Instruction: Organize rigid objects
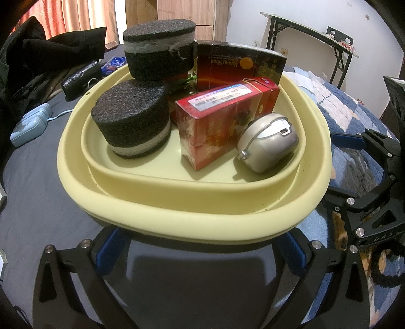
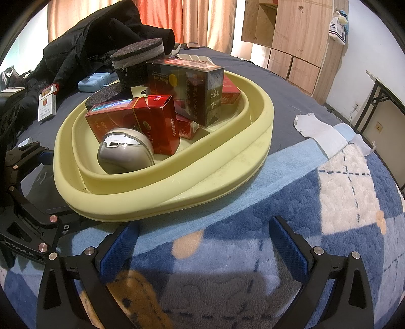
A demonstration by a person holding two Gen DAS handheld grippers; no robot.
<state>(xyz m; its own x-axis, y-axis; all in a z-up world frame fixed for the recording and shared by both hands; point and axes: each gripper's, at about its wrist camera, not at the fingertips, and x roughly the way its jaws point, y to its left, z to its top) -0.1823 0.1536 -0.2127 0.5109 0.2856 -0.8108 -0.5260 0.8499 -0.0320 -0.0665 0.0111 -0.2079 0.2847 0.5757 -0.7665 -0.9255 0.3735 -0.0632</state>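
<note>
Resting on the bed, one cream-yellow basin (image 1: 195, 222) is seen to hold the gathered things: two black foam discs, one (image 1: 133, 125) on the basin floor and a second (image 1: 160, 49) stacked higher behind it; one silver mouse (image 1: 268, 143) near the front wall; one dark Huang Shan carton (image 2: 187, 88) lying across the top; and at least four red boxes, of which the nearest (image 2: 134, 121) touches the mouse. The exact count of red boxes cannot be settled, since several are buried under the carton.

The left gripper (image 1: 202, 253) is held with its jaws spread wide, nothing between them, just before the basin's near rim. The right gripper (image 2: 202, 243) is likewise spread and empty, above the blanket (image 2: 278, 215) beside the basin.

A dark grey sheet (image 1: 33, 202) is spread under a blue-and-white plaid blanket. Outside the basin, one open cigarette pack (image 2: 46, 106), a pale blue case (image 2: 95, 82), a white sock (image 2: 319, 131) and a heap of black clothing (image 2: 88, 50) are seen. Orange curtains (image 2: 177, 17), wooden cupboards (image 2: 291, 38) and a folding table (image 1: 316, 38) are found behind
</note>
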